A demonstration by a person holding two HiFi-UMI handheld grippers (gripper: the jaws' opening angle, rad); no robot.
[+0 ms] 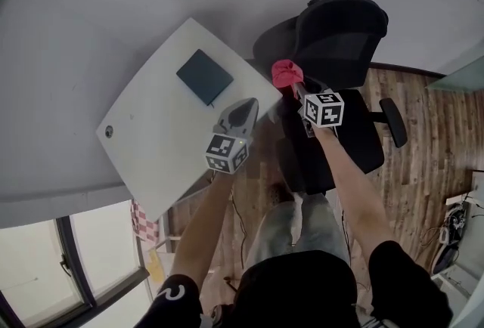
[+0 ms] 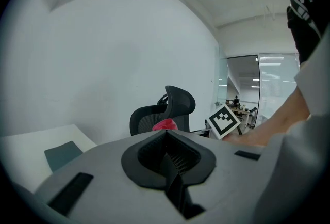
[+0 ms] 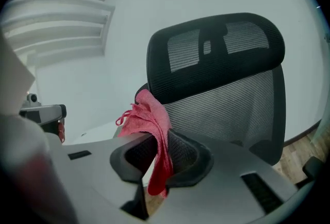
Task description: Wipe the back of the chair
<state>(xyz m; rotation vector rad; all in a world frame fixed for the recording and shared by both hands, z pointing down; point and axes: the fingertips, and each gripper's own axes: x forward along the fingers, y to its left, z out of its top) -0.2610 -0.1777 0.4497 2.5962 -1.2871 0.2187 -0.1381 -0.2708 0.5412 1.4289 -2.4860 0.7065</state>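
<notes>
Firmly closed, the right tool grips a red cloth.

Both arms reach forward; left tongs closed empty, right tongs pinching cloth.

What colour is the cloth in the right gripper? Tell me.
Pinkish red; the cloth shows best in the right gripper view.

A dark pad lay flat on the white table. A checkered cloth sat beside the table edge. The floor was wood.
</notes>
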